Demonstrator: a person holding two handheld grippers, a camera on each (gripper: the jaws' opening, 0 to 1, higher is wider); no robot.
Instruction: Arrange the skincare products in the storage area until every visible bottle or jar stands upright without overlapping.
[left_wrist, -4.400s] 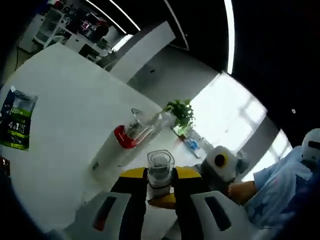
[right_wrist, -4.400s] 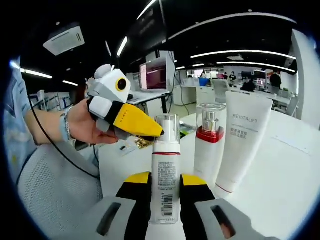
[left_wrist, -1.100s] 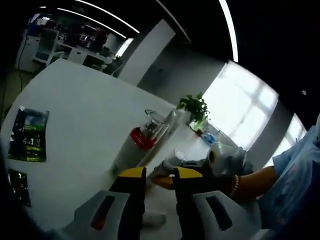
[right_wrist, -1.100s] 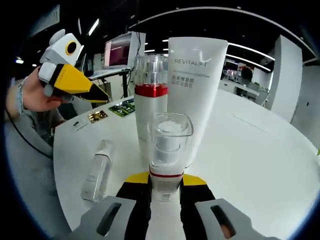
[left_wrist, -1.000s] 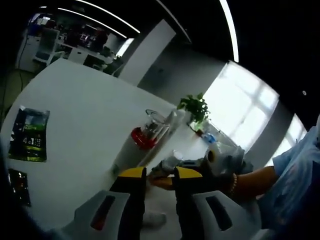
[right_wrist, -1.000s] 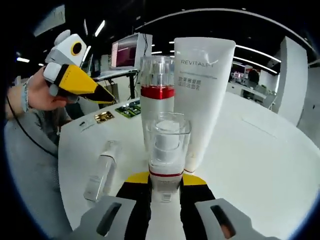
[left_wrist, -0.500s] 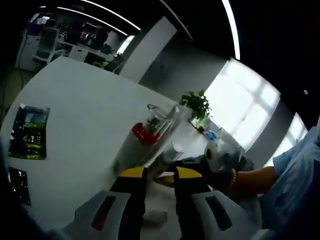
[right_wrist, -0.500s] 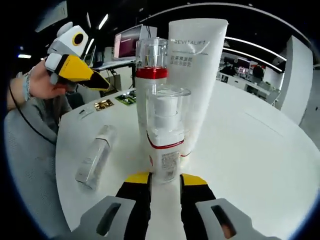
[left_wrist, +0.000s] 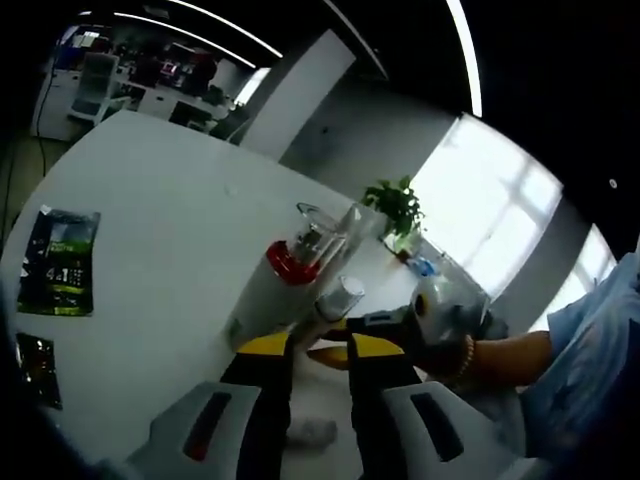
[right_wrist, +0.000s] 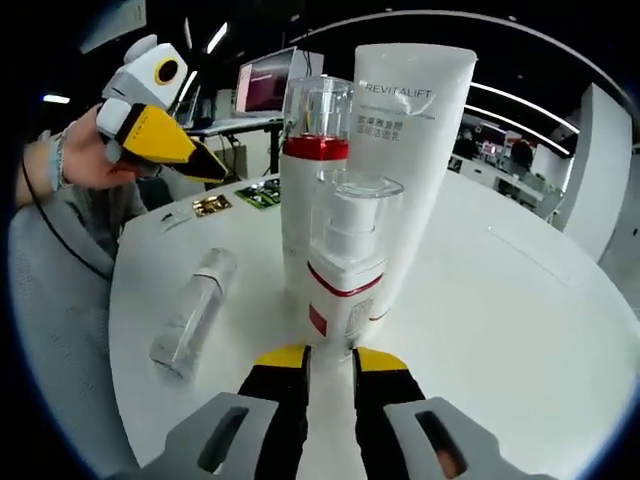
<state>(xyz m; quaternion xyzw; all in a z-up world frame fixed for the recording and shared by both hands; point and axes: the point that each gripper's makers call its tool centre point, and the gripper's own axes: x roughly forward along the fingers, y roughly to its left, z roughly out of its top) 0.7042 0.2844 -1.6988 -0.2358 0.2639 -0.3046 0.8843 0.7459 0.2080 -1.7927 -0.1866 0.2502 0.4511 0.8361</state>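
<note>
Released, pump bottle (right_wrist: 345, 275) stands upright; clear bottle (right_wrist: 190, 315) lies beside.

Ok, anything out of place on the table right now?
Yes: a clear bottle lies on its side on the white table, left of the upright pump bottle, red-collared bottle and Revitalift tube. The task wants it standing.

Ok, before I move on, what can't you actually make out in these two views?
- Right gripper view: small print on the white Revitalift tube, too small, partly hidden by the small clear-capped pump bottle.
- Right gripper view: the lying clear bottle, label unreadable.
- Left gripper view: the dark green sachet, text blurred.
</note>
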